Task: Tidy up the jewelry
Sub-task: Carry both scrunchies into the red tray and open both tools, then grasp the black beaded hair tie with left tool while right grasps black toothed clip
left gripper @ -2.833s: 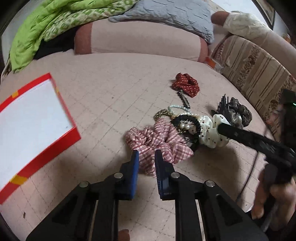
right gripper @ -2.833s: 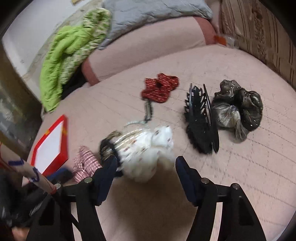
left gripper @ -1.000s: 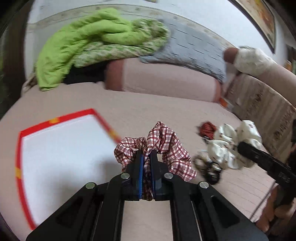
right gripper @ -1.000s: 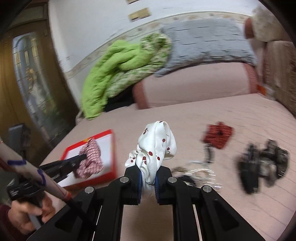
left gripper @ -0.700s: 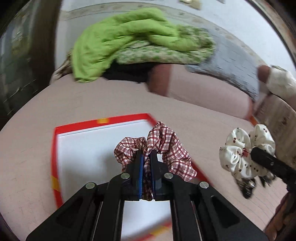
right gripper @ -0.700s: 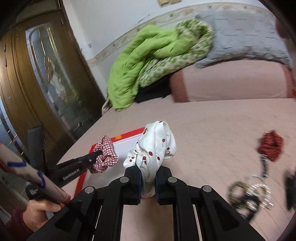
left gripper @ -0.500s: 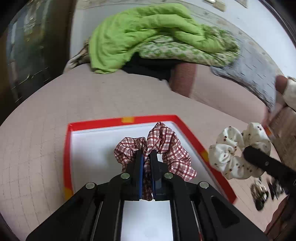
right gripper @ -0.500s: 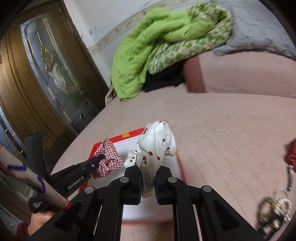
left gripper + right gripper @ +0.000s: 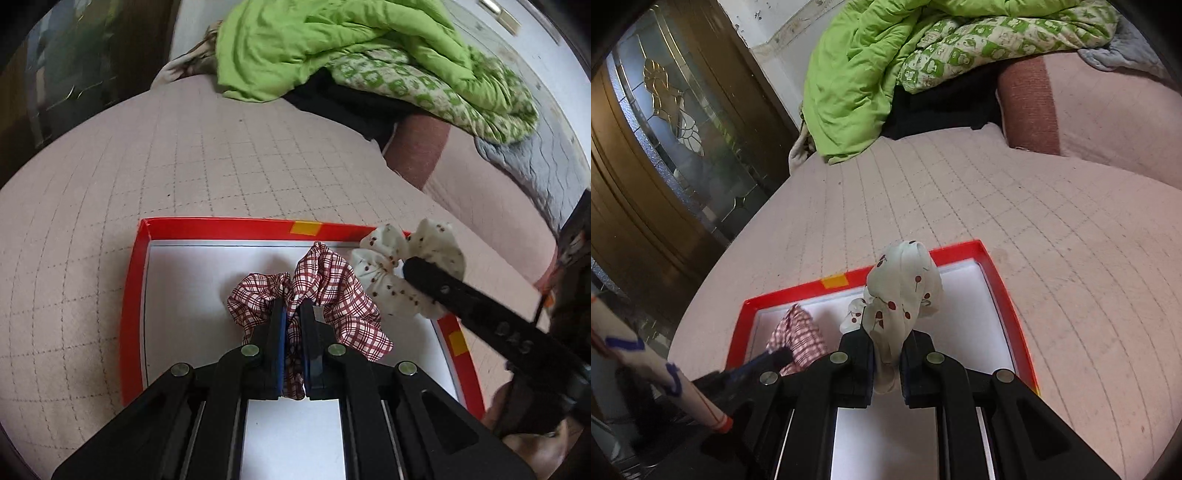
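Observation:
My left gripper (image 9: 293,317) is shut on a red-and-white plaid scrunchie (image 9: 332,295) and holds it over the red-rimmed white tray (image 9: 133,295). My right gripper (image 9: 888,347) is shut on a white scrunchie with red cherries (image 9: 905,291), also over the tray (image 9: 1008,291). In the left wrist view the white scrunchie (image 9: 391,280) hangs just right of the plaid one, at the tray's right rim. In the right wrist view the plaid scrunchie (image 9: 798,336) and the left gripper (image 9: 775,358) sit at the lower left.
The tray lies on a pink quilted bed (image 9: 184,166). A green blanket (image 9: 332,44) and a pink bolster (image 9: 1089,110) lie at the far end. A wooden door with glass (image 9: 665,129) stands to the left of the bed.
Both grippers have picked up their scrunchies from the pile and carried them left. They now hang over the tray, closer and lower than half a second ago.

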The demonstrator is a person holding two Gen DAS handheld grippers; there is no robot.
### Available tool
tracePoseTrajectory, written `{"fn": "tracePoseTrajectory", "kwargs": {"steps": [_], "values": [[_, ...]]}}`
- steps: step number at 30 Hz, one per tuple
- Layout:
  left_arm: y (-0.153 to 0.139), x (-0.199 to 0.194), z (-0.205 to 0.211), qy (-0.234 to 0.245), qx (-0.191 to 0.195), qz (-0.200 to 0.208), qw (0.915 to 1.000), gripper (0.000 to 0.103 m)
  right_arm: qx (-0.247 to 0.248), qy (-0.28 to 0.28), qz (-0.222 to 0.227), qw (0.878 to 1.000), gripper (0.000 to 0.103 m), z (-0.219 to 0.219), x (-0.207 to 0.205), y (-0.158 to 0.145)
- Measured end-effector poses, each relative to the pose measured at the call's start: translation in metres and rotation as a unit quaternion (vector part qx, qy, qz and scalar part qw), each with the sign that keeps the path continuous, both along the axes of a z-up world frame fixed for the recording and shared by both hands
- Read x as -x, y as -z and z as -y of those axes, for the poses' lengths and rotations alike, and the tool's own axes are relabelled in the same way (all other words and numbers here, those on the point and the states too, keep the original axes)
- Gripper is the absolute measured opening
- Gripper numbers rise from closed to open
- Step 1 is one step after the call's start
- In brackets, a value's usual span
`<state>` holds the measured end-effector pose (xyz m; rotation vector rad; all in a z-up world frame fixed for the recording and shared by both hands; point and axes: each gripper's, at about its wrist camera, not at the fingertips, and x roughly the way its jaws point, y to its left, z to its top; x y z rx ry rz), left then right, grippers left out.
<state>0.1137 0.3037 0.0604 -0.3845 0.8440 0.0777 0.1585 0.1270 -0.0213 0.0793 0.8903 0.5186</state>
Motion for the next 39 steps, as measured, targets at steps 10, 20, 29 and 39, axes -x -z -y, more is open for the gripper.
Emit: {"fn": "tracePoseTrajectory", "kwargs": {"steps": [10,20,29,39], "values": [[0.000,-0.009,-0.004,-0.035,-0.016,-0.001,0.9992,0.035,0.016,0.012,-0.011,1.000,0.025,-0.006,-0.015,0.010],[-0.007,0.003,-0.007,-0.057,0.006,0.003,0.9983,0.053,0.033,0.030,0.018,0.999,0.064,0.016,0.004,-0.002],[-0.012,0.033,-0.002,-0.060,-0.028,-0.010,0.9978,0.053,0.030,0.033,0.023,0.999,0.064,0.029,0.050,-0.008],[-0.037,0.099,0.037,0.002,-0.037,0.066,0.9971,0.053,-0.020,0.071,0.026,0.997,0.064,0.078,0.130,-0.026]]}}
